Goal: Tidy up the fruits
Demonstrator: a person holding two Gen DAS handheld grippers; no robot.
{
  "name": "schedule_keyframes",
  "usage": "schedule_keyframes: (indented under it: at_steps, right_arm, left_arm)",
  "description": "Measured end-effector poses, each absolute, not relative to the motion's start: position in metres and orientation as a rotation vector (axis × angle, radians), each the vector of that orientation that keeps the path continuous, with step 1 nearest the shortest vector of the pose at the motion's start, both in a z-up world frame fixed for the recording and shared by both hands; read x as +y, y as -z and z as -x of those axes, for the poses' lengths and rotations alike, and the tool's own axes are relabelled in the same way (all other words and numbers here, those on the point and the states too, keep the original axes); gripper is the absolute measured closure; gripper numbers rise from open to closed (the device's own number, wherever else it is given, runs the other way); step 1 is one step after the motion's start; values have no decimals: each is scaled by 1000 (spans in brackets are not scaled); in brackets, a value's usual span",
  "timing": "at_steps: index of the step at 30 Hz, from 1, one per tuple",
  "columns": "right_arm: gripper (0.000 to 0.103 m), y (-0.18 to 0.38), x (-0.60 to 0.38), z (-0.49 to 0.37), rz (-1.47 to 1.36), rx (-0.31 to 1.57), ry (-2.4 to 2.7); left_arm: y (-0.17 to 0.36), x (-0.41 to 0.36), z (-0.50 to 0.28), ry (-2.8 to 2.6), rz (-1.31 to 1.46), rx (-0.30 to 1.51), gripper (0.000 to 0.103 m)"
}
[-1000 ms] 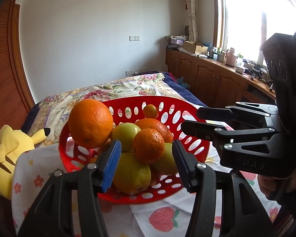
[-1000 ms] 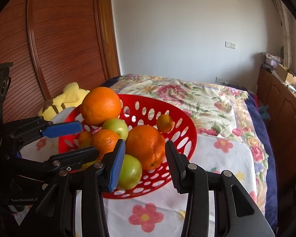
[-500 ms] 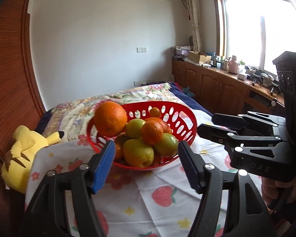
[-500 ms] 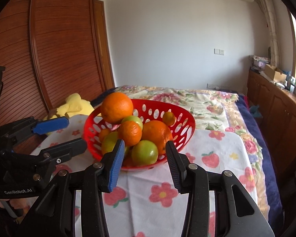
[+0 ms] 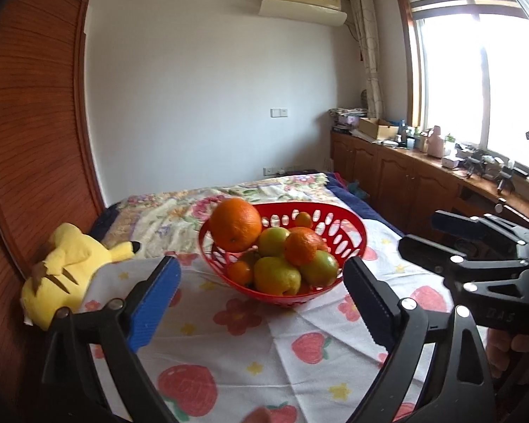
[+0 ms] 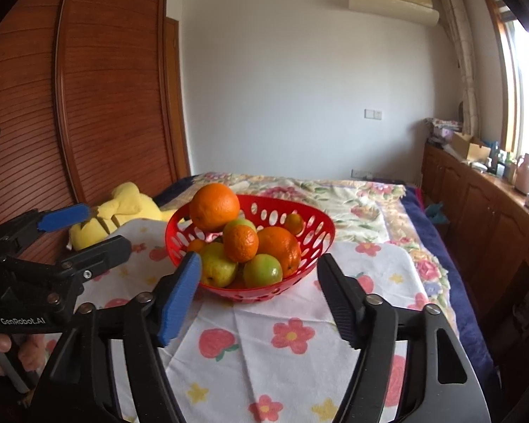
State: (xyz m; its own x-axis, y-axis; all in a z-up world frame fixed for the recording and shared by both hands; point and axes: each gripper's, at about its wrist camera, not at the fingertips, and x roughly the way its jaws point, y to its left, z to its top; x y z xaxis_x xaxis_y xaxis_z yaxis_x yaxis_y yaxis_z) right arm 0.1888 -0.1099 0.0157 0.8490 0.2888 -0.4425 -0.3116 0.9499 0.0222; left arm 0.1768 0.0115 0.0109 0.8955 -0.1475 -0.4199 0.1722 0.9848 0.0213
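Both grippers hang with their jaws spread wide and nothing between them. From its own camera the left gripper (image 5: 261, 296) fills the lower part of the frame, one blue pad low left of centre and the dark pad low right, both short of the red basket (image 5: 349, 257) that sits at mid-frame on the flowered cloth (image 5: 264, 349). The right gripper (image 6: 259, 292) frames the same basket from the lower part of its view, also apart from it.

Fruit is heaped in the basket: a large orange (image 5: 235, 225) perches at the upper left of the pile against the rim, a smaller orange (image 5: 301, 248) rides on top near the middle, and green-yellow fruits (image 5: 277, 275) lie along the near side. A tiny orange (image 5: 303, 219) rests by the far wall of the basket.

At the left edge of the frame a yellow plush toy (image 5: 65, 269) lies beside the cloth, well apart from the basket.
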Motion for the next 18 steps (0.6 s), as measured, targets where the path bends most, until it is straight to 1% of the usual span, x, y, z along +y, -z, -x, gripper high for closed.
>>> schedule_keyframes:
  at_steps: [9,18]
  right_arm:
    - [17,-29,-114,-168,42,399,-273]
    - [16,-42,-117,-141,24,367,-251]
  left_arm:
    - [-21,19,-156,160,-16,413,9]
    - [-32,25,-122,133,-16,409,9]
